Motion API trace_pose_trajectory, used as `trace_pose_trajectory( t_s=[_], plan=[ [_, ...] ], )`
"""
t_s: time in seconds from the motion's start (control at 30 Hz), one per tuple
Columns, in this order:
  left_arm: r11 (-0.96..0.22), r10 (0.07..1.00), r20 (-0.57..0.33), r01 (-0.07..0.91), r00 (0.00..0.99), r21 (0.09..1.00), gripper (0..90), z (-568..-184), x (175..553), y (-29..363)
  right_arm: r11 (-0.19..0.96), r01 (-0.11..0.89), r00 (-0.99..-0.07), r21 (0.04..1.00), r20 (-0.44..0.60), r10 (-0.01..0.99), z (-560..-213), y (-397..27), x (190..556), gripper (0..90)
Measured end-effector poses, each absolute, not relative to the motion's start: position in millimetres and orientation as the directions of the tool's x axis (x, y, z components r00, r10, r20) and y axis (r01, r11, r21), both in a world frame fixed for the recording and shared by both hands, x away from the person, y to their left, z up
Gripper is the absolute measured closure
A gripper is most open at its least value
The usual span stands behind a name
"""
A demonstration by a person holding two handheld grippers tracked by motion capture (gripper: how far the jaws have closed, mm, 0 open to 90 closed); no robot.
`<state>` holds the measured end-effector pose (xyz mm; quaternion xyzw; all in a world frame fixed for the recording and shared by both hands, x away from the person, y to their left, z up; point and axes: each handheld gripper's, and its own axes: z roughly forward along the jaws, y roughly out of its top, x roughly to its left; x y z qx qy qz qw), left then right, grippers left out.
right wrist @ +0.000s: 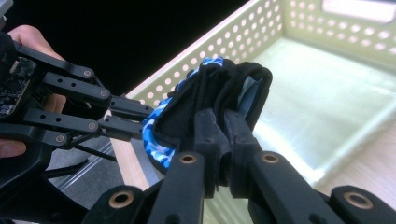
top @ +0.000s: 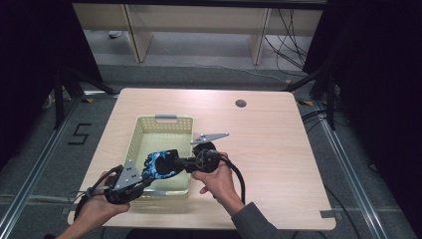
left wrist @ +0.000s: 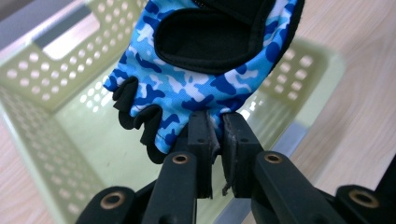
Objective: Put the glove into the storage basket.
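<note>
Both tongs (top: 149, 172) clamping glove (top: 161, 164), above basket (top: 164, 124)

The glove (left wrist: 196, 79) is soft cloth: a smooth, slightly sheeny blue camouflage print on one face, matt black fabric on the palm side and at the finger openings, with a thicker, foam-like black edge. The basket (top: 149, 130) is pale yellow-green plastic, its walls pierced with rows of small holes, its floor smooth and faintly glossy where the light falls. The worktop (top: 268, 134) looks like light wood-grain laminate, smooth with a dull sheen. The left gripper (left wrist: 215, 122) and right gripper (right wrist: 220, 119) have matt black plastic links with brass-coloured rivets; their pads look rubbery, worn and frayed at the edges. Each carries a dull grey metal plate.
</note>
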<state>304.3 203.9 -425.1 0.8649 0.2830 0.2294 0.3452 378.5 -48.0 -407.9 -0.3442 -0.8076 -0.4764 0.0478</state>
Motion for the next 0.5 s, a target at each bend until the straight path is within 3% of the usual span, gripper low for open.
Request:
trace_pose_trajectory(
  t_s=[0.5],
  plan=[
    [-0.587,0.676,0.153,0.401,0.721,0.704,80.3,-451,315,226,0.369,0.635,-0.743,0.679,0.406,0.533,-440,-13,393,85.9]
  ],
)
